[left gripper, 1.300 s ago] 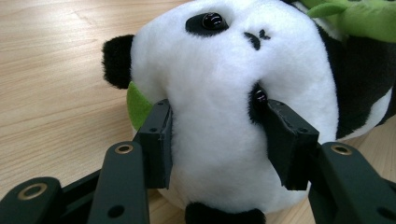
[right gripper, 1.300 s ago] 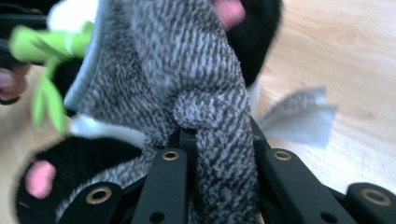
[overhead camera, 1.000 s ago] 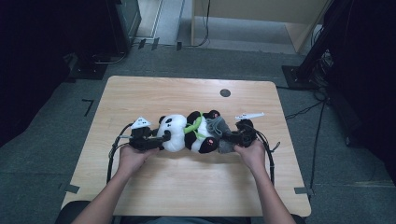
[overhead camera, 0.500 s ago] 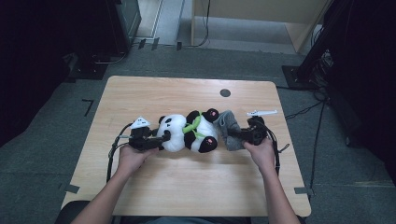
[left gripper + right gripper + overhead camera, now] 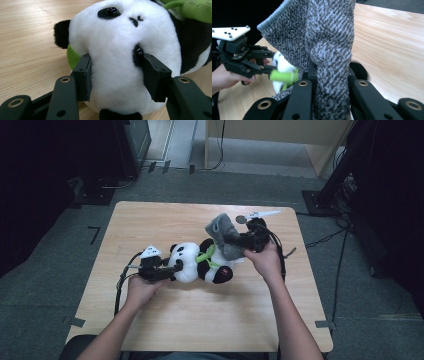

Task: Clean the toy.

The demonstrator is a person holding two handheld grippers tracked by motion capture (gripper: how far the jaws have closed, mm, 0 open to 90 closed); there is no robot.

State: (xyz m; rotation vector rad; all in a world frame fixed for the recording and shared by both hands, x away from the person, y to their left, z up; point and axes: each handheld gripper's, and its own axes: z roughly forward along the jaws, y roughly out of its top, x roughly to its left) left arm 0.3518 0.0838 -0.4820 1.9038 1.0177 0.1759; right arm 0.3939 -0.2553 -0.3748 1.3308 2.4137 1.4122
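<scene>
My left claw [image 5: 113, 75] is clamped on the head of the panda plush [image 5: 192, 265], which lies mid-counter [image 5: 200, 320]; my right claw [image 5: 329, 82] is pinched tight on the grey knitted garment [image 5: 223, 234], lifted toward the far right corner. I should keep the head pinned and draw the knit off smoothly, not jerking

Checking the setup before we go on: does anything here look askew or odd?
The grey knit garment is off the panda plush, hanging bunched from the right gripper, whose jaws pinch it. The panda lies on its side on the table, head clamped by the left gripper.
</scene>
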